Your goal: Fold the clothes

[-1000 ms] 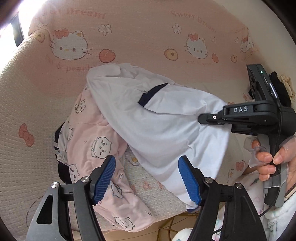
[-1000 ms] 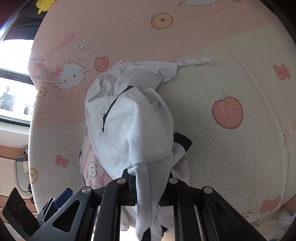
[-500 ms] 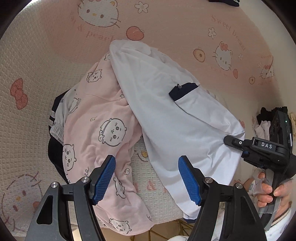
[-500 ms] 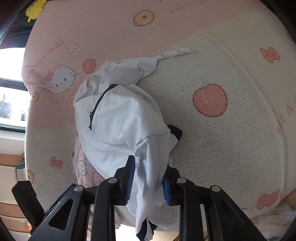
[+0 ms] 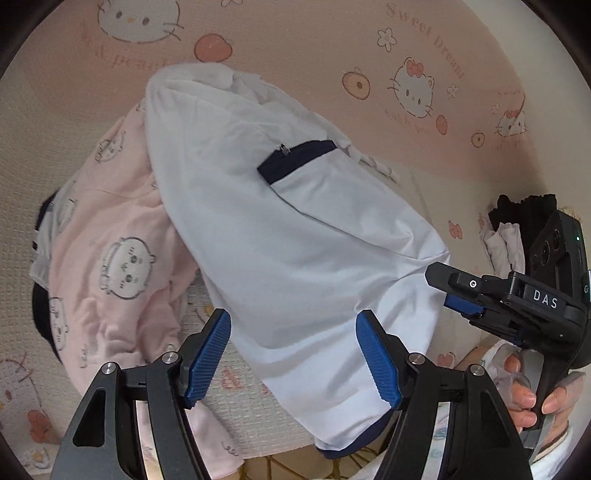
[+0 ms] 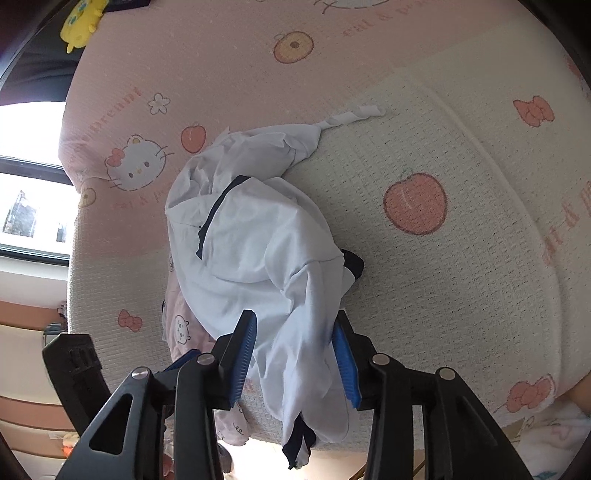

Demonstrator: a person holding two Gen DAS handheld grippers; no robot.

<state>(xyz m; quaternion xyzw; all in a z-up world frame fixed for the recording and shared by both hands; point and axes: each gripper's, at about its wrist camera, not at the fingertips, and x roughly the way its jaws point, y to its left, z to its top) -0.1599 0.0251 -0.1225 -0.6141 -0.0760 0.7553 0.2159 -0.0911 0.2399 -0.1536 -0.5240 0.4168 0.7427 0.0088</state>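
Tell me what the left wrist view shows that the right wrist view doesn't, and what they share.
Left wrist only: the person's hand gripping the right tool's handle, a dark item at the bed's edge, and most of the pink printed garment under the white one.

Right wrist only: a window, a yellow toy, and the white garment's twisted drawstring.

Both: the white garment with its navy zip on the cat-print bedspread. The right tongs have just been opening, cloth lying between them unpinched; the left tongs are open.
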